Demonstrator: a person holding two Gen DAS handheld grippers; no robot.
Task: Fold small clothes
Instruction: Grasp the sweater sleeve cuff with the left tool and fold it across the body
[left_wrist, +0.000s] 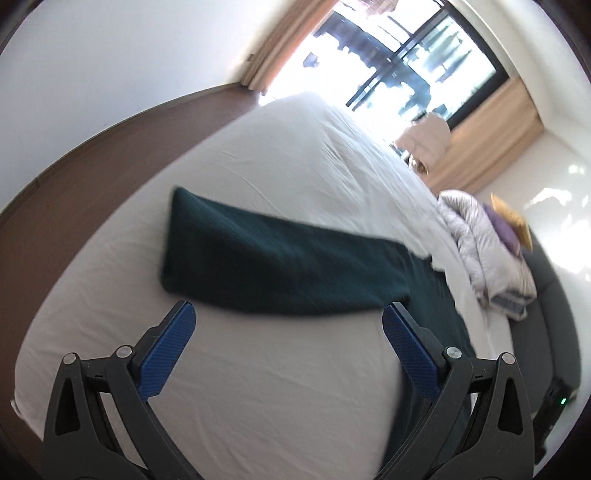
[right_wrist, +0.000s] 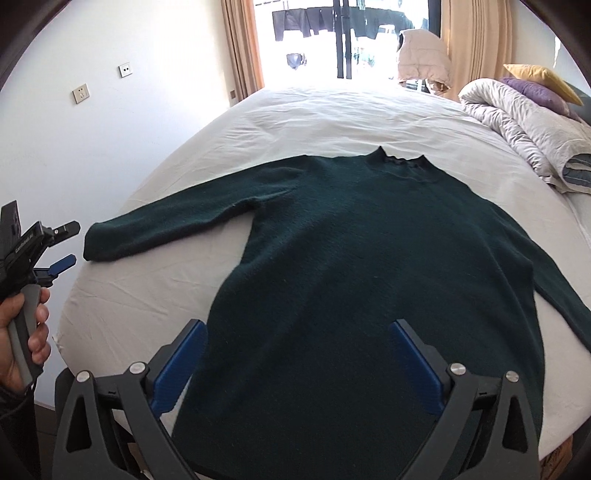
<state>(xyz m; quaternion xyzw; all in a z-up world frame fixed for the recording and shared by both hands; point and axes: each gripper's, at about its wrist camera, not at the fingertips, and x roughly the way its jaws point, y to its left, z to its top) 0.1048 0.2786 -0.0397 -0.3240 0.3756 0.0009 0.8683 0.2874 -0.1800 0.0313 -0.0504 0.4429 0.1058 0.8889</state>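
A dark green sweater (right_wrist: 369, 258) lies flat on the white bed (right_wrist: 147, 302), collar at the far end and hem toward me. Its left sleeve (right_wrist: 166, 225) stretches out toward the bed's left edge. My right gripper (right_wrist: 299, 332) hovers open over the lower body of the sweater, and its blue pads do not press on the cloth. At the left edge a hand (right_wrist: 22, 332) holds my left gripper (right_wrist: 66, 243), open, just short of the sleeve's cuff. In the left wrist view the sleeve (left_wrist: 277, 258) lies across the sheet just beyond my open left gripper (left_wrist: 288, 317).
A rolled grey duvet (right_wrist: 524, 122) with purple and yellow pillows (right_wrist: 543, 79) sits at the bed's far right. Beyond the bed are a bright window with beige curtains (right_wrist: 240, 44) and a pale jacket (right_wrist: 423, 59). A white wall (right_wrist: 74, 147) and brown floor (left_wrist: 92, 166) lie left.
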